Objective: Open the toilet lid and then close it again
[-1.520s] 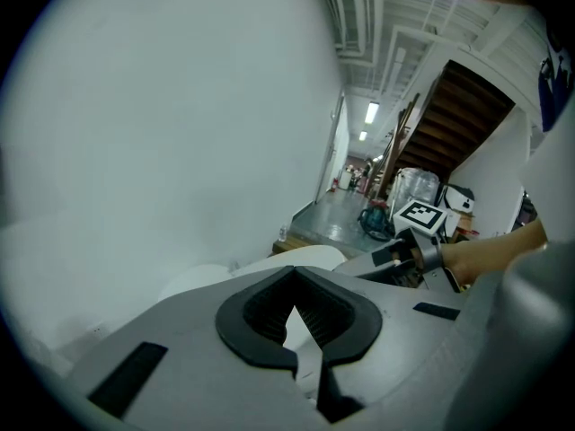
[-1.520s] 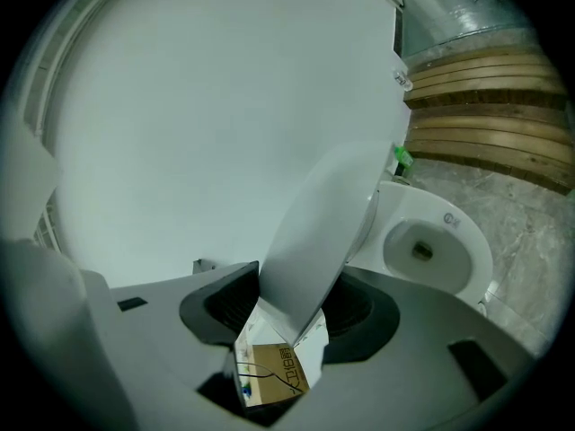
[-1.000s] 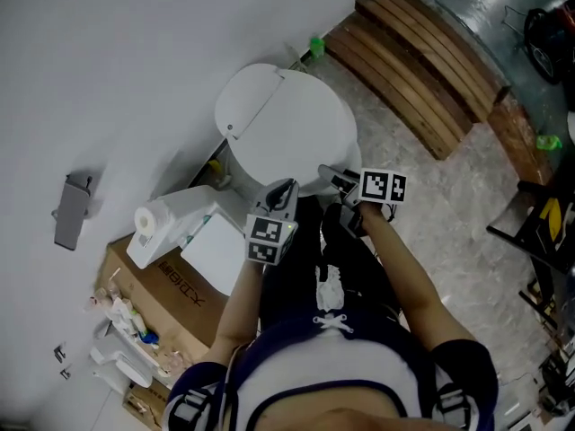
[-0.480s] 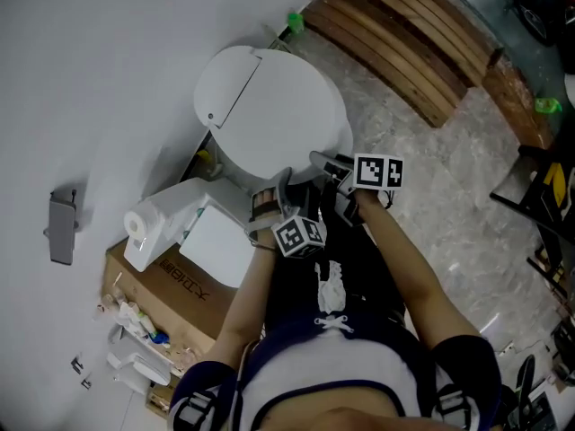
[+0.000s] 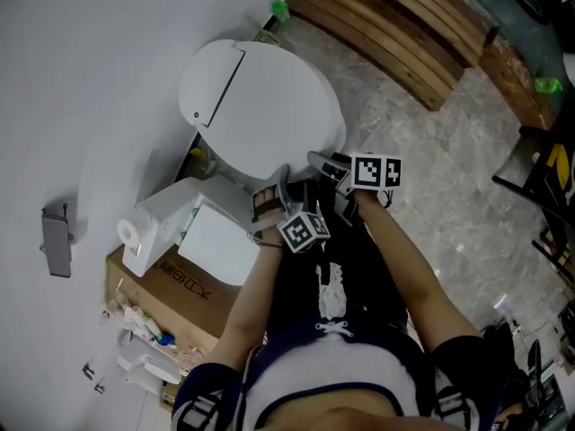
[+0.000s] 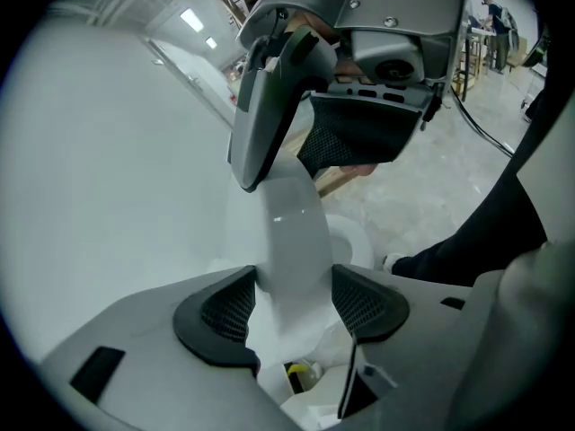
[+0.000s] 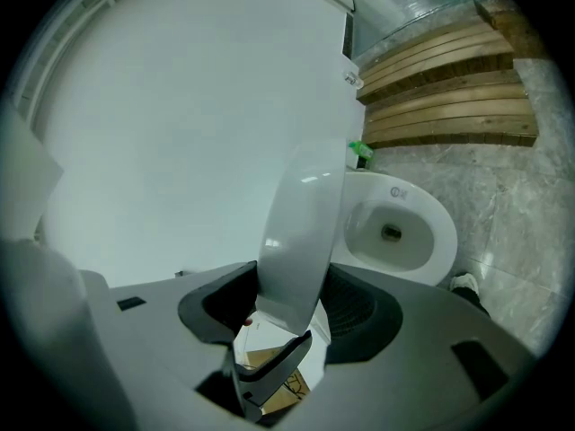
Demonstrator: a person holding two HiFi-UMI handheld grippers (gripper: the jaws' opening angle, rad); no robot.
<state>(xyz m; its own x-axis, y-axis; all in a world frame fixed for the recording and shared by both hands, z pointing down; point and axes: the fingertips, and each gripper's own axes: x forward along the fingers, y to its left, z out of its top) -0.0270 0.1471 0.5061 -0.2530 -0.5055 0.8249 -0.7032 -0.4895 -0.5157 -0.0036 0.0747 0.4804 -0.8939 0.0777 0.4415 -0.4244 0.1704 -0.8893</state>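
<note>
The white toilet lid [image 5: 260, 97] stands partly raised over the bowl [image 7: 395, 232]. In the right gripper view the lid's edge [image 7: 301, 232] runs between my right gripper's [image 7: 292, 308] pads. They still touch it on both sides while the jaws are opening. In the left gripper view the same edge [image 6: 292, 232] passes between my left gripper's [image 6: 292, 299] wide jaws, which stand close on either side without pinching. One right-gripper finger [image 6: 269, 106] shows higher up on the lid. In the head view both grippers meet at the lid's front rim: left [image 5: 274, 191], right [image 5: 322, 162].
Left of the toilet, a cardboard box [image 5: 171, 285] carries a paper roll [image 5: 133, 232] and a white container [image 5: 220, 241]. Wooden slats [image 5: 395, 25] lie on the stone floor behind, with a green bottle [image 5: 280, 9] near the wall. The person's dark-trousered legs stand right before the bowl.
My left gripper has rolled over and come down onto the lid's front rim beside the right one. The right gripper has sunk a little with the lid.
</note>
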